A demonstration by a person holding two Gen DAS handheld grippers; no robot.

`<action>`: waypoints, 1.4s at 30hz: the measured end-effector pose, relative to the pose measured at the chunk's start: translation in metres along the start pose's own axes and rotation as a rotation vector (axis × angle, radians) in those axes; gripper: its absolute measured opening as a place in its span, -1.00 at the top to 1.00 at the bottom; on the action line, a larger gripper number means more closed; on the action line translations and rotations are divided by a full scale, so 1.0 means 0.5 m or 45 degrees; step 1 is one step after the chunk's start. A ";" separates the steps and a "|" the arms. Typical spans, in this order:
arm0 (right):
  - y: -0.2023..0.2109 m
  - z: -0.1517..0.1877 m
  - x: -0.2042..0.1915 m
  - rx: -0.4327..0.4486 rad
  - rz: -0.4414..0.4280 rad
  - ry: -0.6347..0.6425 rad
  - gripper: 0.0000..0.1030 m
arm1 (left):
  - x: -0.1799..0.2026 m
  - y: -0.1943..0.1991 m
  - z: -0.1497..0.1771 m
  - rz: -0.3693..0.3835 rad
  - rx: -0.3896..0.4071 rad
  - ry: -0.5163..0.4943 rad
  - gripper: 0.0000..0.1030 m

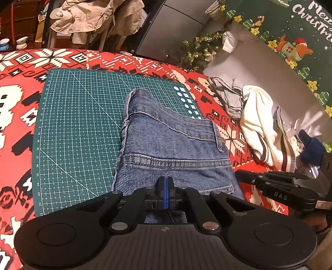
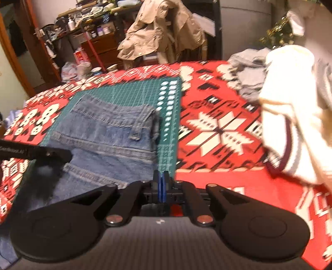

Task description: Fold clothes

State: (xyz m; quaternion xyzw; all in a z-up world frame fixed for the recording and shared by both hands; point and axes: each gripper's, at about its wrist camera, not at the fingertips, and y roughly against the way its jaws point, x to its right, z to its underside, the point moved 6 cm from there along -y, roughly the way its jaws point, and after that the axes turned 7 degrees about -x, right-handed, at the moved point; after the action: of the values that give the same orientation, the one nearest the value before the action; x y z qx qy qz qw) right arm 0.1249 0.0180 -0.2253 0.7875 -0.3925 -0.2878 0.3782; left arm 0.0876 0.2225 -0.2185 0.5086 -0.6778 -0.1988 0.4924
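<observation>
Folded blue jeans (image 1: 170,141) lie on the right part of a green cutting mat (image 1: 78,116). My left gripper (image 1: 165,192) is shut, its blue pads pressed together just over the near edge of the denim, and no fabric shows between them. In the right wrist view, my right gripper (image 2: 162,187) is also shut with nothing in it. It hovers over the mat's right strip (image 2: 168,124), just right of the jeans (image 2: 108,133). The left gripper's black finger (image 2: 41,153) reaches in from the left over the denim.
A heap of clothes lies on the red patterned tablecloth (image 1: 14,124) to the right: a white sweater (image 1: 257,124) and a grey garment (image 1: 228,91). Behind the table are a beige coat on a chair (image 1: 87,18), a small Christmas tree (image 1: 199,52) and a green Christmas cloth (image 1: 290,41).
</observation>
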 end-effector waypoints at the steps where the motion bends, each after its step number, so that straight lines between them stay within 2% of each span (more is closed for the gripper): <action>1: 0.009 -0.007 -0.001 0.029 0.008 0.015 0.97 | 0.002 0.007 -0.003 0.026 0.011 0.012 0.93; 4: 0.026 -0.036 -0.019 0.099 -0.063 0.009 0.97 | 0.010 0.037 -0.018 0.132 0.063 0.056 0.93; 6: 0.024 -0.054 -0.039 0.113 -0.115 0.038 0.97 | 0.009 0.050 -0.035 0.156 0.095 0.068 0.93; 9: 0.000 -0.072 -0.078 0.099 -0.153 0.122 0.96 | -0.006 0.041 -0.061 0.072 0.096 0.051 0.93; 12: -0.031 -0.080 -0.098 0.056 -0.213 0.130 0.96 | -0.026 -0.002 -0.072 0.035 0.038 0.063 0.99; 17: -0.077 -0.077 -0.095 0.008 -0.196 0.120 1.00 | -0.021 -0.039 -0.078 0.035 0.007 0.055 0.95; 27: -0.076 -0.071 -0.079 0.016 -0.164 0.087 1.00 | -0.014 -0.067 -0.108 -0.001 0.012 0.026 0.95; 30: -0.069 -0.069 -0.077 0.023 -0.140 0.087 1.00 | 0.003 -0.061 -0.111 -0.016 0.033 -0.019 0.95; 35: -0.062 -0.067 -0.057 0.028 -0.130 0.062 1.00 | 0.026 -0.009 -0.109 0.073 0.090 -0.010 0.95; 39: -0.044 -0.065 -0.037 0.041 -0.160 -0.019 1.00 | 0.017 0.056 -0.095 0.047 0.150 -0.016 0.87; 40: -0.038 -0.065 -0.031 0.045 -0.171 -0.043 1.00 | 0.005 0.069 -0.091 0.023 0.161 -0.015 0.80; 41: -0.033 -0.067 -0.023 0.053 -0.163 -0.062 0.93 | -0.011 0.078 -0.089 0.000 0.168 -0.006 0.65; 42: -0.029 -0.069 -0.016 0.061 -0.156 -0.080 0.80 | -0.027 0.085 -0.088 -0.024 0.174 0.004 0.52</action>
State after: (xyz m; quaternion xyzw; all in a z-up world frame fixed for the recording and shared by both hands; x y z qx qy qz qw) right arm 0.1525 0.0431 -0.2170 0.8095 -0.3620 -0.3256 0.3281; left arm 0.1050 0.2620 -0.1728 0.5476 -0.6843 -0.1558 0.4556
